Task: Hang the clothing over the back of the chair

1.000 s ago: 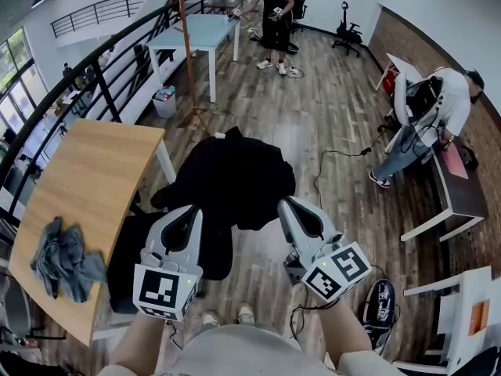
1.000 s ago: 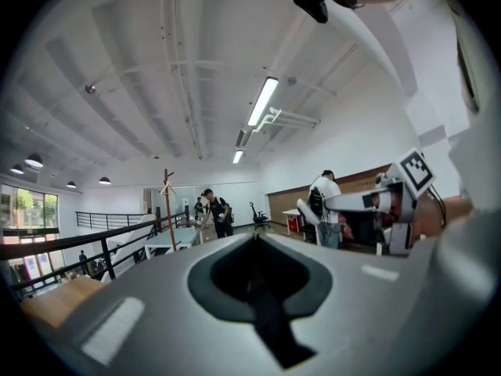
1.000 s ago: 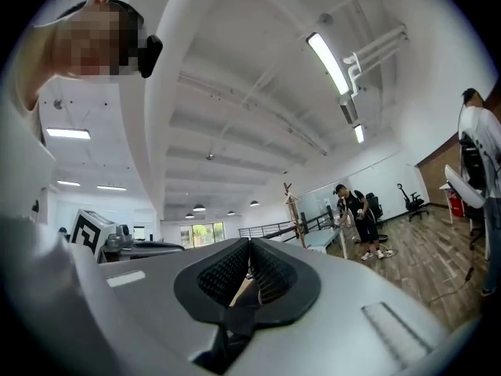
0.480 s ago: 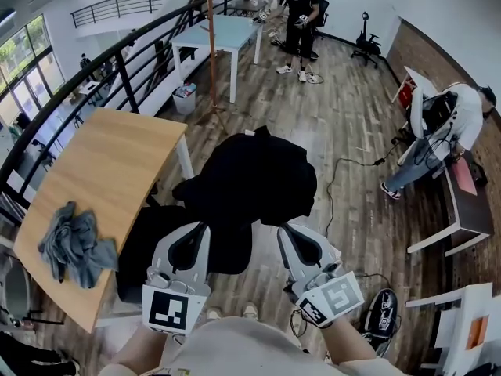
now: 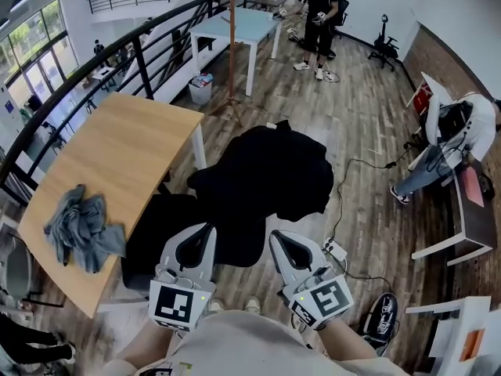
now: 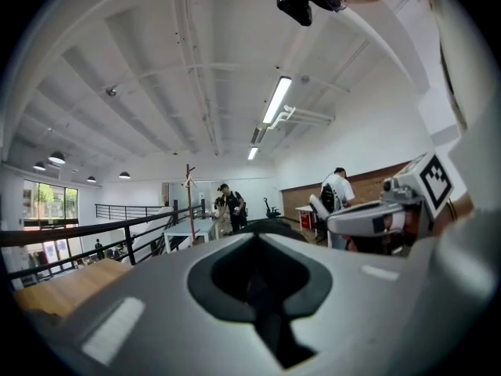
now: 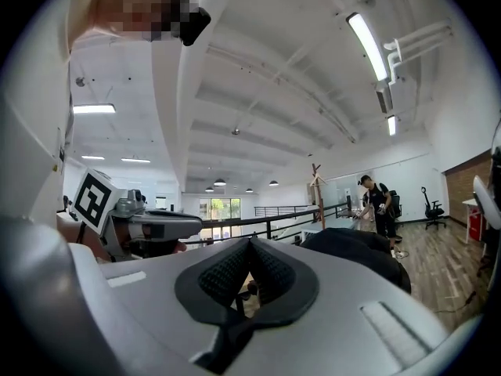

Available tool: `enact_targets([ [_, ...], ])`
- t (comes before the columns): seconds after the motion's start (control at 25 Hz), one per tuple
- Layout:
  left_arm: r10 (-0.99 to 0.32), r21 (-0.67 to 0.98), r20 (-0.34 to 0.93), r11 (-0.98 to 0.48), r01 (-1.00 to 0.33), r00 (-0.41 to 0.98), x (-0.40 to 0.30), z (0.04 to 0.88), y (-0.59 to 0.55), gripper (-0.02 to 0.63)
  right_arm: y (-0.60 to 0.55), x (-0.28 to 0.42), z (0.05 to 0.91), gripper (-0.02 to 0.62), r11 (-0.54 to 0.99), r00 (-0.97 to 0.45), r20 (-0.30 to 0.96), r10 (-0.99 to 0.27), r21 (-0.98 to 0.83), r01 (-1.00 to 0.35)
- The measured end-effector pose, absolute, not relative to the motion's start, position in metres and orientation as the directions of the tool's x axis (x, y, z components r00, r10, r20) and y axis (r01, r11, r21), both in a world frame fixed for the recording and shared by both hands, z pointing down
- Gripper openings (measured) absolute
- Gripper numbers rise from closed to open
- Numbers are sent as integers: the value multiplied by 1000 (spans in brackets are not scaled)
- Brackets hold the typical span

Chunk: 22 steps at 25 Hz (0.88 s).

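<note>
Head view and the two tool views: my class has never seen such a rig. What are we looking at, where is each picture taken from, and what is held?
A person wears a head camera and holds a two-jaw tool in each hand. The head view looks down on the left tool and right tool. The other two pictures come from cameras riding on each tool, looking along its jaws. Both pairs of jaws are together, with nothing seen between them. Ahead, black clothing lies draped over a dark chair. The wooden table on the left bears a crumpled grey cloth.
</note>
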<state>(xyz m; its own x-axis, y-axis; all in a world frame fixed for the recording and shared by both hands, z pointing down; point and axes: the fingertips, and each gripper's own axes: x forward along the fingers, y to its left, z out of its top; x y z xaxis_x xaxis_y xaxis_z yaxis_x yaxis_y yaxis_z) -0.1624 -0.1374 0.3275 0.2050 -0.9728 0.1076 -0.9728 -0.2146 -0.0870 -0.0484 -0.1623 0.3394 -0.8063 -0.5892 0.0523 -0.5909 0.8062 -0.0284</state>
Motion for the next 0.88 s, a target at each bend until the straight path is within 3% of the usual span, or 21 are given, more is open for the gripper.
enact_targets([
  [0.24, -974, -64, 115, -203, -977, 195, -163, 329, -134, 6, -159, -56, 333, 2, 822, -822, 63, -566, -22, -568],
  [0.48, -975, -91, 106, -203, -975, 194, -168, 331, -131, 6, -150, -68, 334, 2, 817, -815, 74, -574, 110, -566],
  [0.88, -974, -83, 125, -198, -977, 187, -179, 333, -121, 6, -139, -86, 326, 2, 827, -827, 57, -559, 119, -550],
])
